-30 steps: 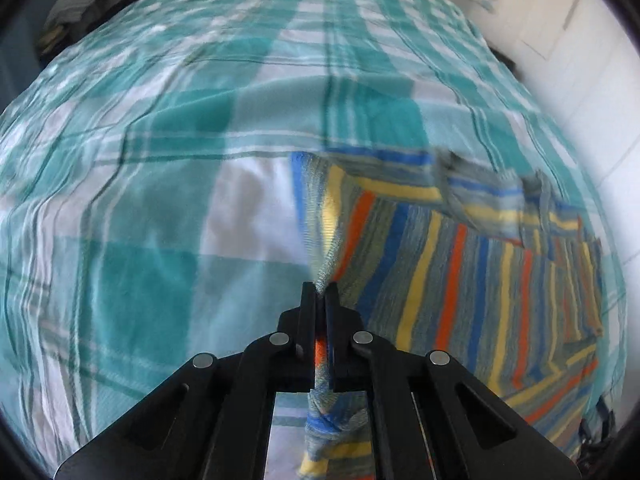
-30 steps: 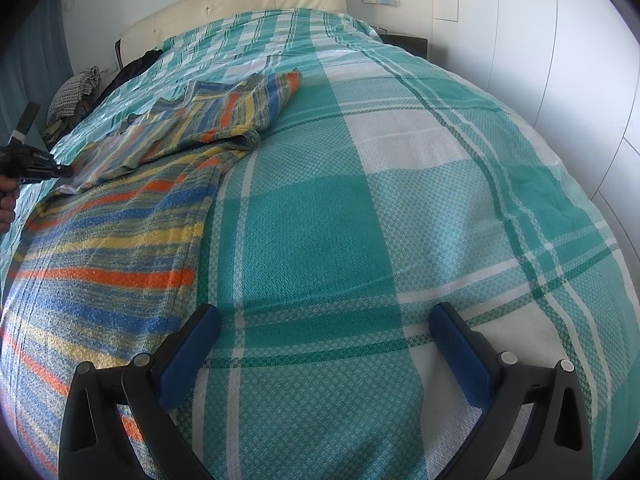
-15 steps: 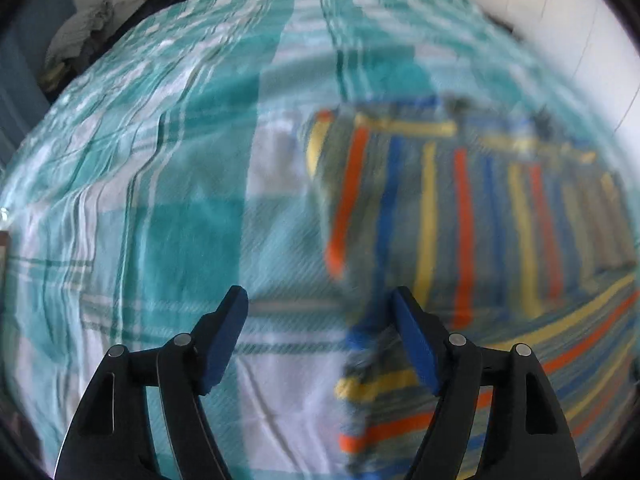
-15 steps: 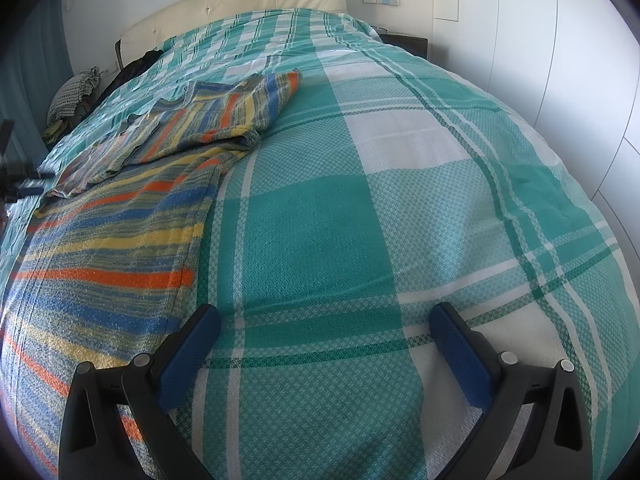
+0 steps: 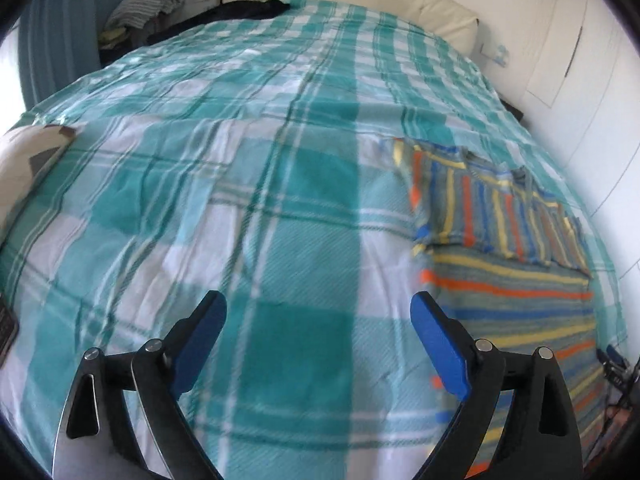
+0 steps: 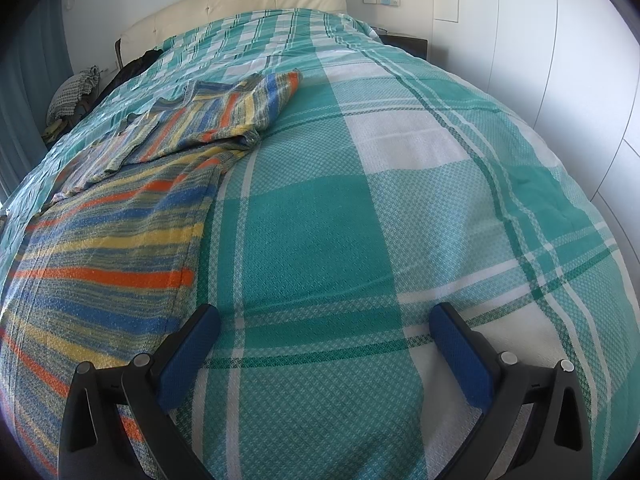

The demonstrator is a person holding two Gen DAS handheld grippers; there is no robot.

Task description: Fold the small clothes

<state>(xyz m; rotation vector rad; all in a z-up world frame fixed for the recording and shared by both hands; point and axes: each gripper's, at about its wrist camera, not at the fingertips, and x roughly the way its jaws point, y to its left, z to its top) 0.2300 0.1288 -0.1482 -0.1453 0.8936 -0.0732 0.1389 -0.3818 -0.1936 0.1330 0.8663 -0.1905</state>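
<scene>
**Both hand-held grippers open above the bed, striped garment lying free**

The left hand-held gripper point(image 5: 318, 312) stands wide, its jaws having just been opening, and nothing lies between its blue pads point(image 5: 438, 344). Below it is only the teal-and-white checked bedspread point(image 5: 248, 184). The striped garment point(image 5: 504, 264) lies to the right of this hand-held gripper and slightly ahead of it, flat on the bedspread and apart from the pads. Its far part is folded over onto the rest, so that the orange, yellow and blue stripes of the folded part run crosswise to the stripes of the layer beneath. At the lower right edge of the left wrist view a dark piece of gear shows past the garment, too small to make out.

The right hand-held gripper point(image 6: 324, 320) is also wide and holds nothing; between its pads is bare checked bedspread point(image 6: 400, 184). The striped garment point(image 6: 132, 216) lies to the left of it, its near edge just beside the left pad point(image 6: 188, 356), and stretches away toward the folded-over part farther up the bed. Ahead of both hand-held grippers stand the cream headboard point(image 6: 248, 0) and, to its left, a pile of clothes point(image 6: 76, 92) at the bedside. A white wardrobe wall point(image 6: 560, 60) runs to the right of the right hand-held gripper.
</scene>
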